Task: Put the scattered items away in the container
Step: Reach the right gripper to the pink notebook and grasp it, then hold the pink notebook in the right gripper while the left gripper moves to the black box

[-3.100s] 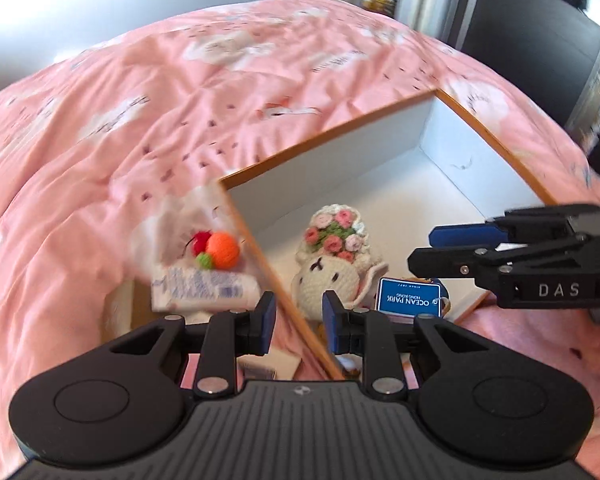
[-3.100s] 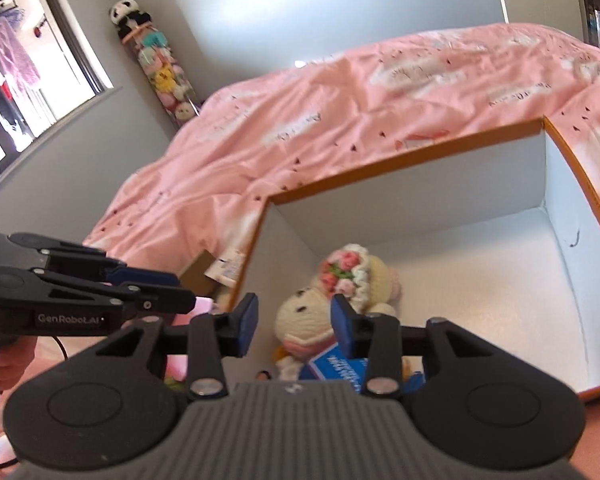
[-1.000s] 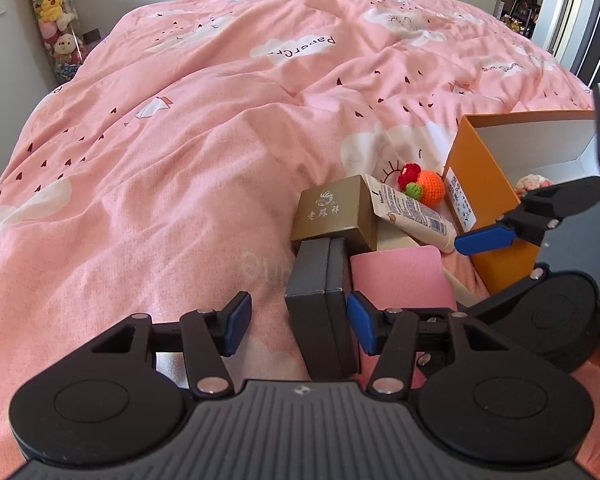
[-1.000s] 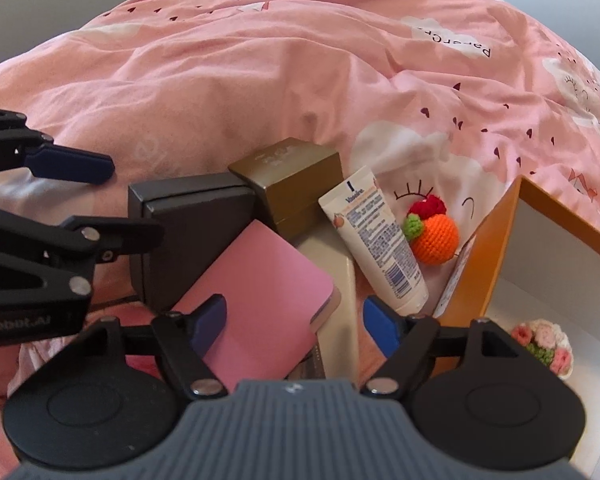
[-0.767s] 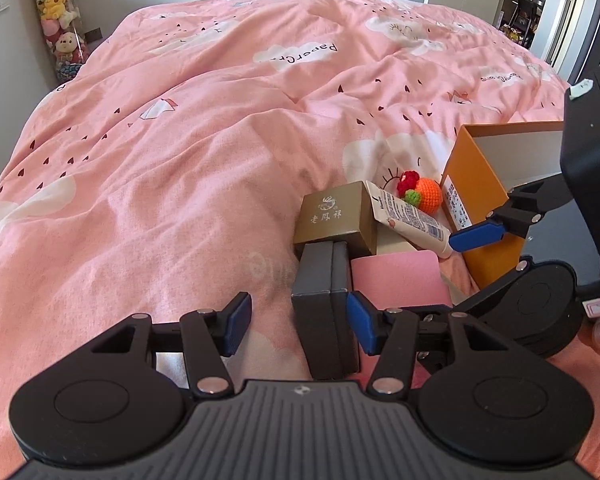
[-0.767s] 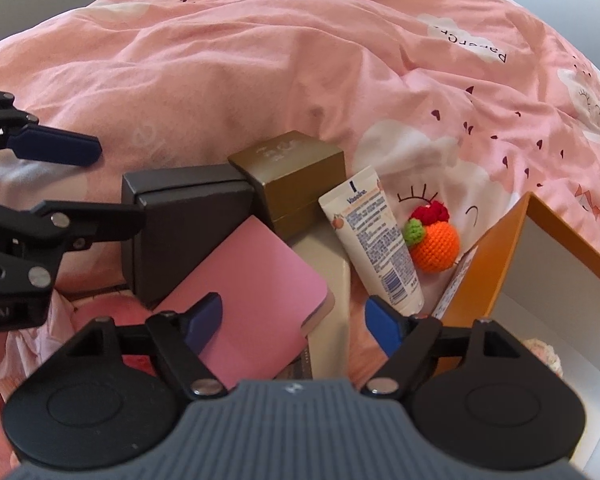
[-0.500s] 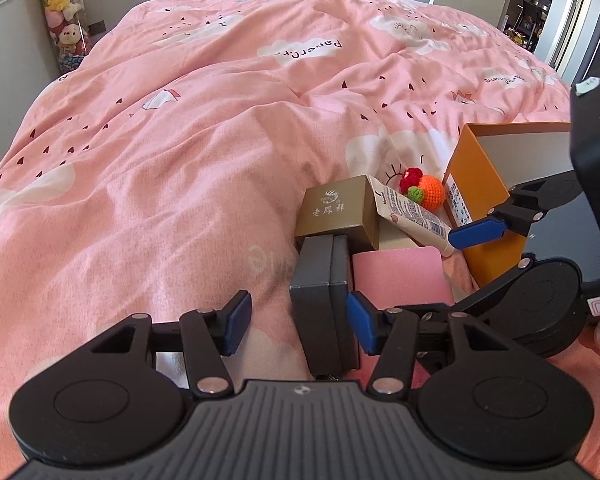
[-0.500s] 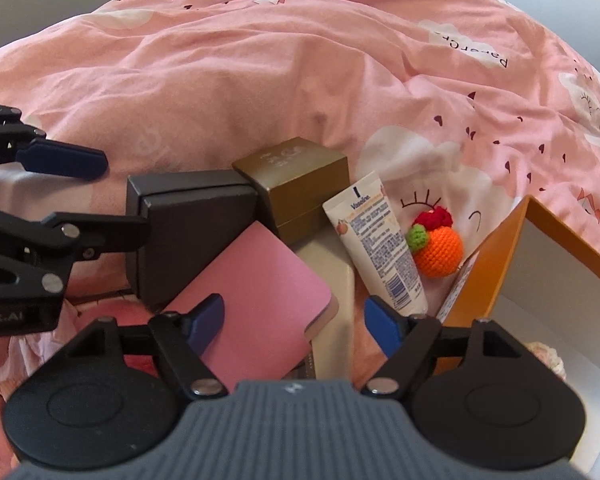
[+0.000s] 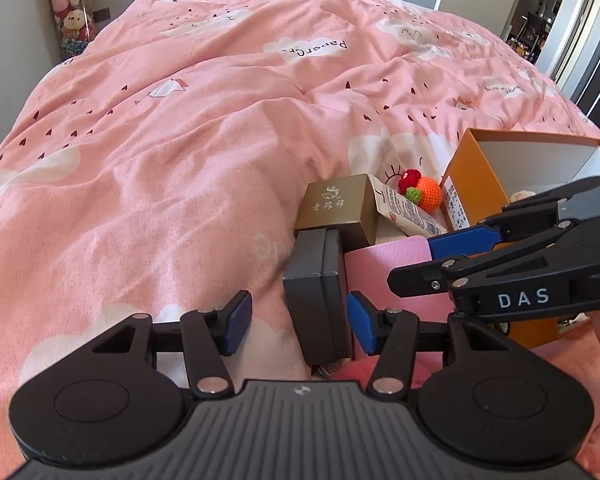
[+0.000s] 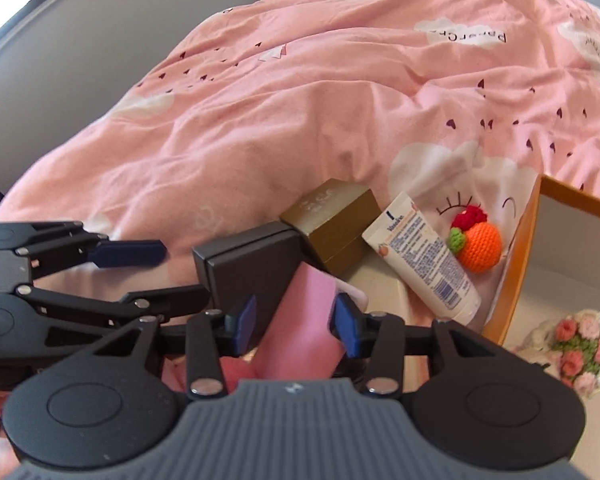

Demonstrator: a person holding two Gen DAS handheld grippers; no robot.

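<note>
Now pink notebook [image 10: 300, 320] inside right claw [image 10: 294, 330]

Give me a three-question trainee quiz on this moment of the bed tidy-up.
1. True or false: the crochet orange already lies inside the orange container.
2. Which item sits between the right tongs? A) lotion tube B) pink notebook C) gold box
3. Name the item standing between the open left tongs.

Key: 1 false, it lies on the bedding beside it; 2 B; 3 dark grey box.
</note>
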